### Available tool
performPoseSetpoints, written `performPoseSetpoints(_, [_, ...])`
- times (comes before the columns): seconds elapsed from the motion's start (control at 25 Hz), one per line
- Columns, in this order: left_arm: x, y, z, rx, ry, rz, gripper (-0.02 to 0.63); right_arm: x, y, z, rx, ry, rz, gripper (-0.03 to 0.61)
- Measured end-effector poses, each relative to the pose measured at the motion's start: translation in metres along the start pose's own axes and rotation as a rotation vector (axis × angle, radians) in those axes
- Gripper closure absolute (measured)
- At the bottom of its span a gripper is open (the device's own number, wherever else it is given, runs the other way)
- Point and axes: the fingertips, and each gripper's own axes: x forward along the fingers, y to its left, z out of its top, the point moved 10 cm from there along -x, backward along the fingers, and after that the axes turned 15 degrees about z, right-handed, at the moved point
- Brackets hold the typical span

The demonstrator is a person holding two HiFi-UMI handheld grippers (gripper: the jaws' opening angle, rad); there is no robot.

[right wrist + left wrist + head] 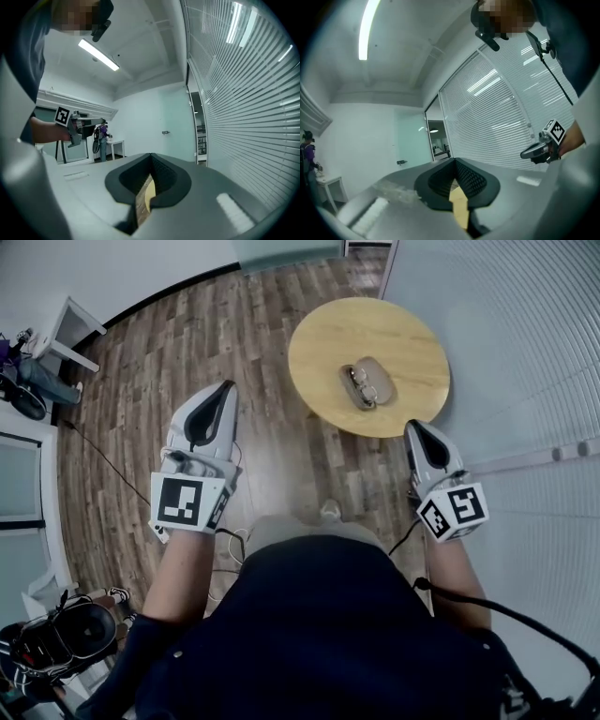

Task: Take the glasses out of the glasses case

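Nearest, both grippers are hovering above the wood floor (281, 451), with open room all round; the left gripper (226, 387) is pressing its jaws together on nothing; the right gripper (413, 426), equally shut and empty, is pointing its tip at the round table's (323, 334) near rim; beyond that tip and slightly left, the open glasses case (381, 391) is lying mid-table, glasses (359, 379) resting inside.

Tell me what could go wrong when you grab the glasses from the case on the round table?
1. The left gripper and right gripper are both shut, off the round table. Reaching in shut might just shove the glasses case.
2. Nothing holds the case, so it may slide or lift along with the glasses.
3. The glasses look thin; a hard pinch could bend them.
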Motion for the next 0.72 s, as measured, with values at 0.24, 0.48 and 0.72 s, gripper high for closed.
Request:
performPoseSetpoints(0.24, [0.030, 0.017, -0.003, -0.002, 0.049, 0.023, 0.607, 0.036, -0.030, 0.012, 0.032, 0.016, 0.015, 0.569])
performPoseSetpoints(0.48, [0.088, 0.035, -0.029, -0.026, 0.041, -0.020, 0.607, 0.073, -0.056, 0.000, 0.045, 0.050, -0.016, 0.569])
performPoseSetpoints(0.72, [0.163, 0.048, -0.047, -0.054, 0.034, -0.127, 0.607, 0.113, -0.078, -0.001, 0.056, 0.093, -0.079, 0.569])
